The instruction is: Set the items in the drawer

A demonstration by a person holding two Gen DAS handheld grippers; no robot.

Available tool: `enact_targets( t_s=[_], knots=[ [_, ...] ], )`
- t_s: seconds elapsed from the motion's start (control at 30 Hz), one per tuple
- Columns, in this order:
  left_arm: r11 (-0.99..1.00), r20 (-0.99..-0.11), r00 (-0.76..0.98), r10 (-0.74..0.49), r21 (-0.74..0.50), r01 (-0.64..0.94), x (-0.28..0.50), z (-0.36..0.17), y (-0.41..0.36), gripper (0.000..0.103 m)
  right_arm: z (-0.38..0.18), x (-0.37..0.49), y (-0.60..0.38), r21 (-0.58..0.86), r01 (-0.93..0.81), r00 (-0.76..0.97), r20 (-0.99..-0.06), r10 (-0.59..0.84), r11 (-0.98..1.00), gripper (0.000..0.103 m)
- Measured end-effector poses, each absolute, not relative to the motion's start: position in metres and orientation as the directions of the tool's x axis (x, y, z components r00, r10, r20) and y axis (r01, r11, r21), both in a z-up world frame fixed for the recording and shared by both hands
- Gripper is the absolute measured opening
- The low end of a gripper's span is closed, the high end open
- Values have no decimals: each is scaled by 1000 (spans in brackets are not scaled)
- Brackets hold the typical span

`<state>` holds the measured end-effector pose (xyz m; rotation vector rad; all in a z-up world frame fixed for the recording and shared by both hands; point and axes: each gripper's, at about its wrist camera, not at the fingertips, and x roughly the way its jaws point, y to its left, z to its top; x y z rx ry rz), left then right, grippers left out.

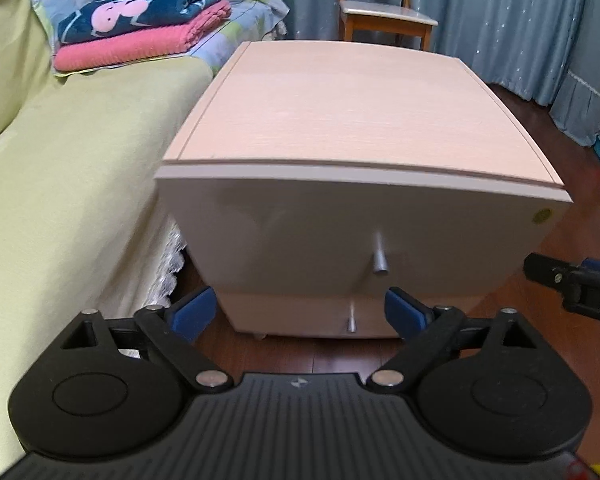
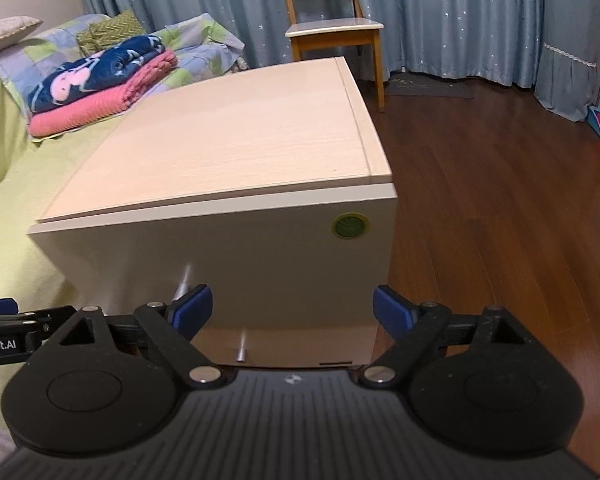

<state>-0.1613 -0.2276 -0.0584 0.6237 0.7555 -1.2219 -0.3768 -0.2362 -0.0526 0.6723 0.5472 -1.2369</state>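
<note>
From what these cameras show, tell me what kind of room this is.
Most likely a bedroom: a bed with folded blankets, a bedside cabinet beside it, and long curtains behind a wooden chair.

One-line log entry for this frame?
stage: approach | left tool: open, empty | right tool: open, empty | top drawer: closed | knob: untouched

Location type: home bedroom. Indicators: bed with yellow-green cover (image 1: 60, 184); folded navy patterned blanket (image 1: 140, 8) stacked on folded pink knit blanket (image 1: 140, 44); patchwork quilt in blue, green, grey (image 2: 204, 46); pale wood two-drawer bedside cabinet (image 1: 340, 108) just beside bed; floor-length blue-grey star-print curtains (image 2: 440, 12); wooden chair with cream seat (image 2: 334, 26); dark brown wood-plank floor (image 2: 500, 184).
</note>
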Motion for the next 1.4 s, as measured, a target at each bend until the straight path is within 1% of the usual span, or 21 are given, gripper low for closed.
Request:
enact_targets(
  t_s=[0.2, 0.53, 0.73, 0.87, 0.97, 1.2, 1.3, 1.4],
  knots=[
    [262, -798, 186, -573, 36, 964, -174, -35, -187, 94, -27, -392, -205, 188, 955, 294, -689, -662, 229, 92],
    [286, -758, 224, -613, 51, 957, -199, -3, -139, 95, 6, -403, -162, 187, 940, 336, -651, -681, 285, 101],
    [287, -748, 227, -624, 51, 957, -210, 4, -122, 95, 14, -412, -143, 151, 949, 304, -664, -684, 275, 102],
    [287, -744, 224, -629, 45, 957, -214, 7, -114, 95, 16, -411, -137, 84, 958, 252, -700, -669, 274, 102],
    [292, -739, 224, -635, 39, 956, -217, 11, -108, 100, 17, -408, -128, 56, 956, 245, -695, -676, 288, 102],
    [294, -732, 229, -641, 41, 955, -224, 16, -99, 100, 24, -409, -119, 49, 953, 254, -668, -700, 299, 102],
    [296, -735, 224, -640, 33, 955, -225, 18, -97, 100, 23, -408, -120, 49, 955, 248, -670, -700, 291, 102],
    [303, -737, 227, -637, 32, 953, -226, 20, -96, 100, 22, -412, -123, 95, 953, 272, -686, -675, 287, 102]
  ],
)
